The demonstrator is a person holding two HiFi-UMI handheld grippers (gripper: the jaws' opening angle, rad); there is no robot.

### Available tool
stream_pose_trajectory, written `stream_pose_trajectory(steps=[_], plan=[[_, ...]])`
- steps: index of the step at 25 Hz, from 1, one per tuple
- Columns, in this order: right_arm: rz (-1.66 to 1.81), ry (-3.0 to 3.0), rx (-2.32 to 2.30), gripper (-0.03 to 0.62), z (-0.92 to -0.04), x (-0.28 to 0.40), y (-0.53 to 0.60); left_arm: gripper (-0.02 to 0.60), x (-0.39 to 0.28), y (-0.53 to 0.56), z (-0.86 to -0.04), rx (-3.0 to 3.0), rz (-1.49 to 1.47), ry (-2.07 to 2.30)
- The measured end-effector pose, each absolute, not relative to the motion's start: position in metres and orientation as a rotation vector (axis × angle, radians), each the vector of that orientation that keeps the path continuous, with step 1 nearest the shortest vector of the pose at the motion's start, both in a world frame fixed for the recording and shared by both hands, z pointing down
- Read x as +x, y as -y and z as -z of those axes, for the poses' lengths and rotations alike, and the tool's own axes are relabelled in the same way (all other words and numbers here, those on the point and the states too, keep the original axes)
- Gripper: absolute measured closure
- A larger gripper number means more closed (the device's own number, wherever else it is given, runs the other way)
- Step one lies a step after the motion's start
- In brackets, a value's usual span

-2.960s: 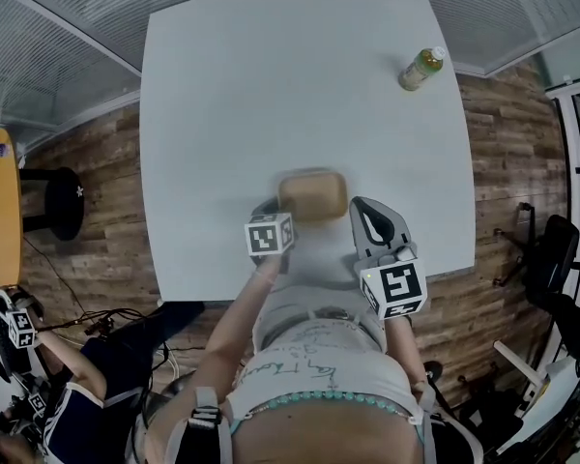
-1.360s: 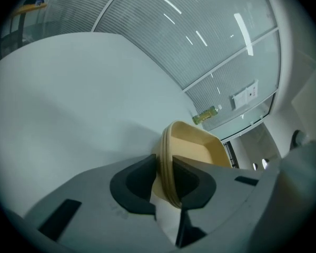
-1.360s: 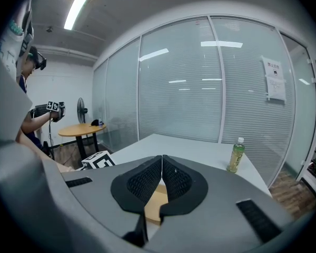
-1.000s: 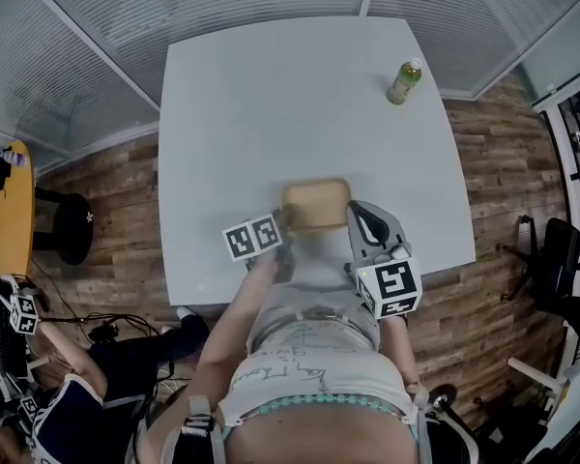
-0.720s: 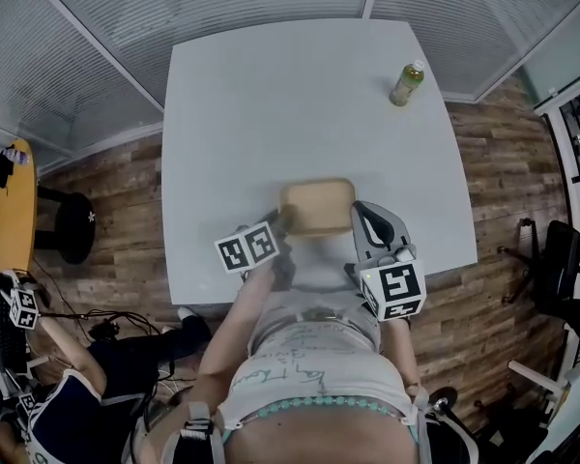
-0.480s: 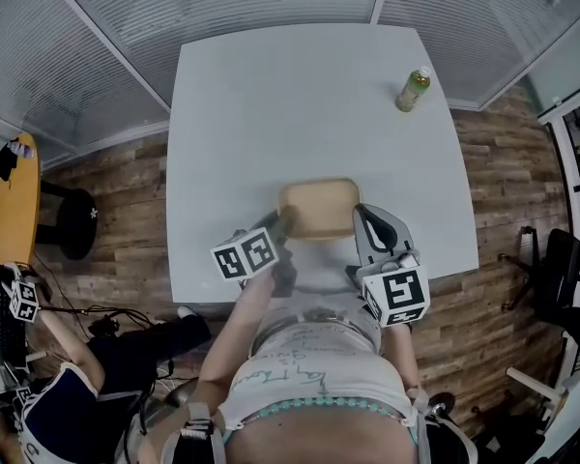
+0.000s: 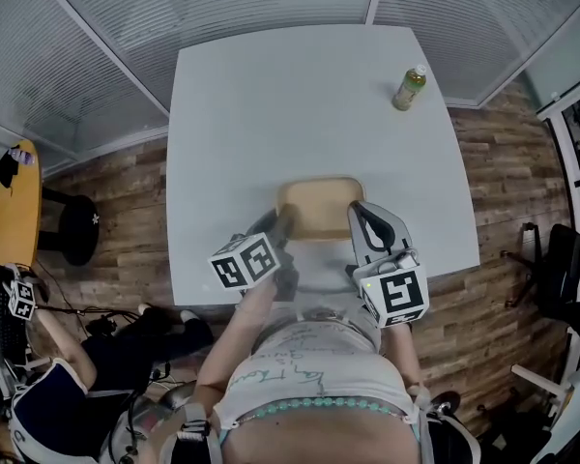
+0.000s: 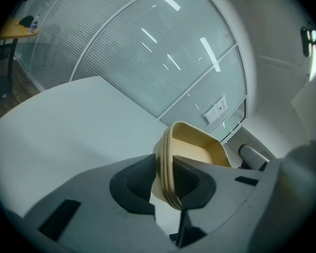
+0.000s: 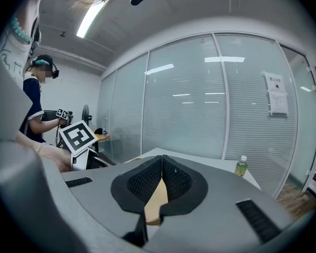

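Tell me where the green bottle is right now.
Head view: the bottle stands at the white table's far right corner, apart from the tan tray near the front edge.

We see the tray [image 7: 317, 206], over the table's near edge, as tan and matt, like pressed wood fibre, its rim finely ribbed; the table [image 7: 271, 95] itself looks smooth, pale and matt, with a faint sheen; at the table's far right corner the bottle [image 7: 409, 87] is clear, glossy plastic; round the table the floor [image 7: 503, 162] is brown, grainy wood planking; the left gripper [image 8: 166, 179] and right gripper [image 9: 161, 186] have matt grey plastic shells; the right one's pads [image 9: 142, 182] are black, rubbery, finely dimpled.
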State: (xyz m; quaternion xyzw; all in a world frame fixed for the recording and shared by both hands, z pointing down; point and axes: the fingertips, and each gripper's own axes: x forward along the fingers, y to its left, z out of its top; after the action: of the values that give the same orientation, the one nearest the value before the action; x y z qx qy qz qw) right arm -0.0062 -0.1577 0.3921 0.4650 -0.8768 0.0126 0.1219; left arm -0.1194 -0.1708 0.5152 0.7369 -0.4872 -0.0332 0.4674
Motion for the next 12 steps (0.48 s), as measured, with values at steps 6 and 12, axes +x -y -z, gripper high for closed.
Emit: stream_pose_trajectory(steps=[6, 12], plan=[[-0.042, 2.547, 1.371, 0.593, -0.393, -0.007, 0.158, 0.528, -0.123, 0.174, -0.511, 1.804, 0.117, 1.216], [-0.046, 2.564, 1.359, 0.594, -0.392, -0.004, 0.153, 0.528, -0.128, 0.176, -0.504, 1.796, 0.147, 1.234]])
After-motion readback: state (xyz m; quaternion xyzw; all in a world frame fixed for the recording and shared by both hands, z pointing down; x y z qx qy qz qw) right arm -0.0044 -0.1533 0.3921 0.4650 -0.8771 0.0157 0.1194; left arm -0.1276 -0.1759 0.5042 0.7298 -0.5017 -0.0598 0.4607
